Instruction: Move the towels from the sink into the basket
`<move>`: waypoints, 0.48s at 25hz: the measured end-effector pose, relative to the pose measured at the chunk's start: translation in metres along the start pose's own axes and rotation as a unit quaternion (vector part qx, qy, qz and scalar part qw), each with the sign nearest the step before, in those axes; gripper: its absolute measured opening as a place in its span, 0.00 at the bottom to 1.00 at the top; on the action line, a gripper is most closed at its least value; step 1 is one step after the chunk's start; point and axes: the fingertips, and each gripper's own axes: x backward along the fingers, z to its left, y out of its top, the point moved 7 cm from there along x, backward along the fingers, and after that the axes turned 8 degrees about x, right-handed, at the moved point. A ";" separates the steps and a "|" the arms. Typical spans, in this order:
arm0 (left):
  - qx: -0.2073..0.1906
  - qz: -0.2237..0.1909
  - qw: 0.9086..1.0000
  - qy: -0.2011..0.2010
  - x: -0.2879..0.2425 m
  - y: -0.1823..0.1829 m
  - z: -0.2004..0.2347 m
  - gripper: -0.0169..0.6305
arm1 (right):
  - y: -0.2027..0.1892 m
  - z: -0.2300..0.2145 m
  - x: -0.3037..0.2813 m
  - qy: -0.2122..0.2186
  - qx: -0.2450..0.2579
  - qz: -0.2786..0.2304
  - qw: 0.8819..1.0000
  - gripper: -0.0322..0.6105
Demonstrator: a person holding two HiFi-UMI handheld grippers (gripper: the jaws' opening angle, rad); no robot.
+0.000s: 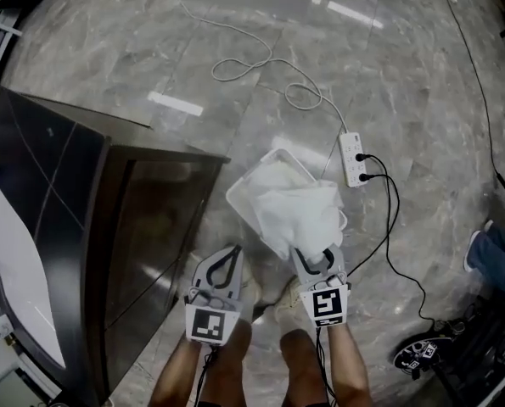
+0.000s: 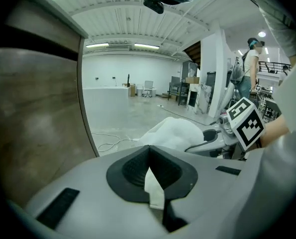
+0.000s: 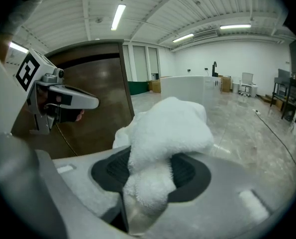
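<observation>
grey marble-pattern floor [image 1: 388, 83] fills most of the head view. dark cabinet unit [image 1: 74, 168] stands at the left, with a brown panel face toward the person and a pale curved surface along its far left edge.

white basket [image 1: 252, 174] sits on the floor just right of the cabinet and straight ahead of the grippers. it is tilted relative to the view, one corner pointing away.

white towel [image 1: 299, 219] is bunched. its upper part lies over the basket and its lower edge is gathered up at the right gripper [image 1: 318, 259]. in the right gripper view the dark fingers [image 3: 108, 171] are clamped on a thick fold of terry, and the rest of the cloth mounds up beyond them.

left gripper [image 1: 227, 261] is held just beside the right one, nearer the cabinet and apart from the towel. its fingers [image 2: 133, 171] are closed against each other.

marker cube [image 1: 327, 305] rides on the right gripper.

white power strip [image 1: 352, 159] lies on the floor just beyond the basket. two black leads [image 1: 388, 210] run from it toward the lower right, and a thin white cable [image 1: 244, 58] loops away across the floor.
</observation>
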 end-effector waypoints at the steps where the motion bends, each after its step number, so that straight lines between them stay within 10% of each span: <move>1: -0.001 0.004 1.000 -0.002 -0.006 -0.009 0.003 0.04 | -0.011 0.001 -0.007 0.001 -0.003 0.001 1.000 0.35; 12: 0.005 0.023 1.000 -0.012 -0.058 -0.065 0.018 0.04 | -0.088 0.007 -0.075 0.020 -0.023 0.027 0.999 0.36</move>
